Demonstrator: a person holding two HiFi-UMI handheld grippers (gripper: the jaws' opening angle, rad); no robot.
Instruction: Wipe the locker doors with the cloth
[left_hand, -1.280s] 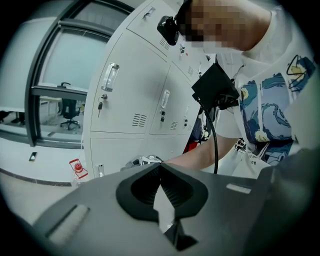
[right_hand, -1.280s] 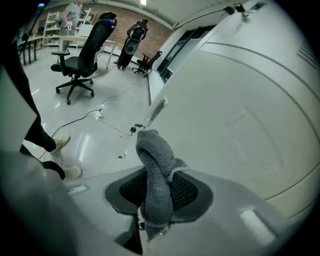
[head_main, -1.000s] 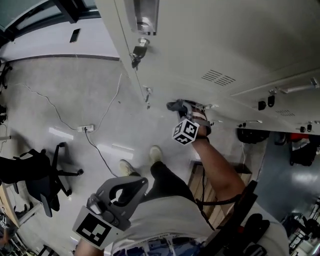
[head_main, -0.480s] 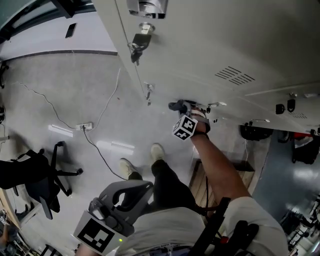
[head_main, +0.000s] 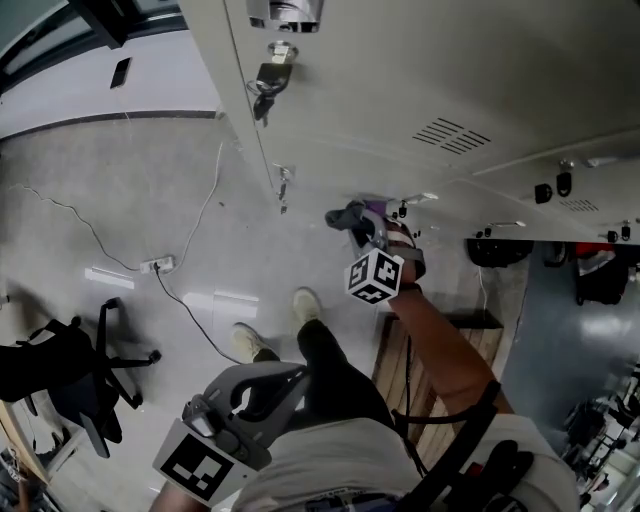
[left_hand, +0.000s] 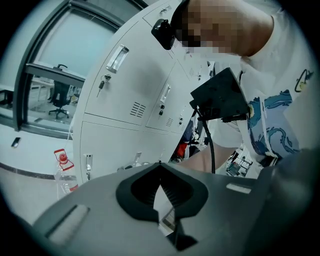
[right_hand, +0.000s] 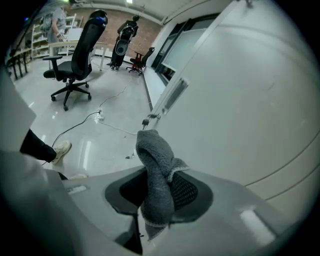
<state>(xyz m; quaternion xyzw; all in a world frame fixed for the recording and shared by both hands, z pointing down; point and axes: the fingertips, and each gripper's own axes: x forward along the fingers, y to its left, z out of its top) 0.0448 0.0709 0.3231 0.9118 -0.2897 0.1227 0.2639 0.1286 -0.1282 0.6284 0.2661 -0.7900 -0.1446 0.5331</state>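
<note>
Right hand-held gripper (head_main: 360, 222), arm outstretched, clamps the cloth (right_hand: 156, 165) — left hand-held gripper (left_hand: 160, 167) closed.

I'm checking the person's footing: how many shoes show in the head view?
2. One shoe lies left of the dark trouser leg; the other shoe sits ahead, nearer the lockers. None seems hidden.

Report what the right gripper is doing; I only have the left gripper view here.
Observer: The right gripper is shut on a grey fluffy cloth that sticks out past its jaws.
Operator: Say where it is on the lockers.
Observer: Head view: at the pale grey metal locker doors, below the slotted vent; contact can't be told.
Operator: Check the floor.
Observer: A white power strip lies there, left of the person's shoes.
</note>
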